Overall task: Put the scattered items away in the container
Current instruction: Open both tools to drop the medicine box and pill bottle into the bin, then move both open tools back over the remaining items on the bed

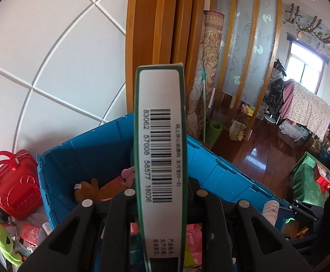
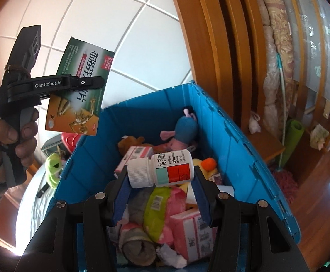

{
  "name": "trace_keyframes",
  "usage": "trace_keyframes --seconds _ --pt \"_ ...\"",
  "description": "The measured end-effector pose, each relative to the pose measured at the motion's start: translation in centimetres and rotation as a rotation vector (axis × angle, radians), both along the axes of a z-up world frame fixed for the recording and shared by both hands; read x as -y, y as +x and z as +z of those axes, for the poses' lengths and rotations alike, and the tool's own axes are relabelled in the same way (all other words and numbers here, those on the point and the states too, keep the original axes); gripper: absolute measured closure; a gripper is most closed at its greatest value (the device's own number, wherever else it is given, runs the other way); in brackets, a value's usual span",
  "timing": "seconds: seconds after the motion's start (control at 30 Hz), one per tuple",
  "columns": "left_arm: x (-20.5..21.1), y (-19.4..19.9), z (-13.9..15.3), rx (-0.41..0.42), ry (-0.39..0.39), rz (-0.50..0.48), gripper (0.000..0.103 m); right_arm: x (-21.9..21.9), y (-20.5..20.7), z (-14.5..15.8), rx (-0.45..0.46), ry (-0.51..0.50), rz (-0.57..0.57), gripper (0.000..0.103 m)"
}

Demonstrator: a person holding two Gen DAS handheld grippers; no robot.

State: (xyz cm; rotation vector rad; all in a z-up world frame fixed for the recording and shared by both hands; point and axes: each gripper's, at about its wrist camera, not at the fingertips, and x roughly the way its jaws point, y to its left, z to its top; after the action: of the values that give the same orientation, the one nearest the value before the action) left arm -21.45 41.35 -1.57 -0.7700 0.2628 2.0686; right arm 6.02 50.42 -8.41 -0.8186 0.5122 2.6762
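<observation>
Between right tongs (image 2: 162, 181), pill bottle (image 2: 162, 168)

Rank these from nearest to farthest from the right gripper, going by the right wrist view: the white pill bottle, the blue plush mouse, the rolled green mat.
1. White pill bottle: held sideways between the jaws of the right gripper.
2. Blue plush mouse: inside the blue plastic crate, toward its far end.
3. Rolled green mat: outside the crate, standing on the floor to the right.
</observation>
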Motion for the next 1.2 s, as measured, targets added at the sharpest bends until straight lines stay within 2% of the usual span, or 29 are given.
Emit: trace_keyframes --seconds 0.17,0.2,0.23,0.27,0.3,0.43,0.77,1.03,1.2 --pt "-1.2 -0.3 0.4 -0.009 0.01 -0.003 0.084 -0.6 0.3 -0.3 0.007 -0.004 -0.015 0.052" --pt "-1.3 -0.3 0.6 -0.026 0.006 0.004 0.081 -0.6 0.2 -0.4 0.011 -0.003 -0.012 0.051" --pt "-1.5 -0.2 0.7 -0.042 -0.013 0.003 0.059 -0.6 0.1 -0.5 0.018 0.0 -0.01 0.047" --pt "-1.7 -0.2 0.5 -0.052 -0.042 0.011 0.034 -0.5 -0.1 -0.7 0.027 0.003 -0.01 0.023" --pt "-1.4 -0.4 0.4 -0.049 -0.053 0.025 0.0 -0.4 -0.2 -0.7 0.027 0.01 -0.01 0.0" --pt "1.8 -1.9 0.1 0.004 0.009 0.101 0.001 0.2 -1.0 -1.1 0.027 0.003 0.032 0.0" --pt "13.1 -4.1 -3.8 0.076 -0.002 0.319 0.001 2.2 -2.9 -1.1 0.015 -0.009 0.125 0.0" --pt "23.7 -2.7 -7.8 0.164 -0.032 0.479 0.001 7.2 -6.3 -0.5 0.006 0.007 0.25 0.0" --pt "29.1 -1.5 -9.3 0.193 -0.037 0.529 0.001 12.0 -9.1 0.0 0.009 0.024 0.352 0.0"
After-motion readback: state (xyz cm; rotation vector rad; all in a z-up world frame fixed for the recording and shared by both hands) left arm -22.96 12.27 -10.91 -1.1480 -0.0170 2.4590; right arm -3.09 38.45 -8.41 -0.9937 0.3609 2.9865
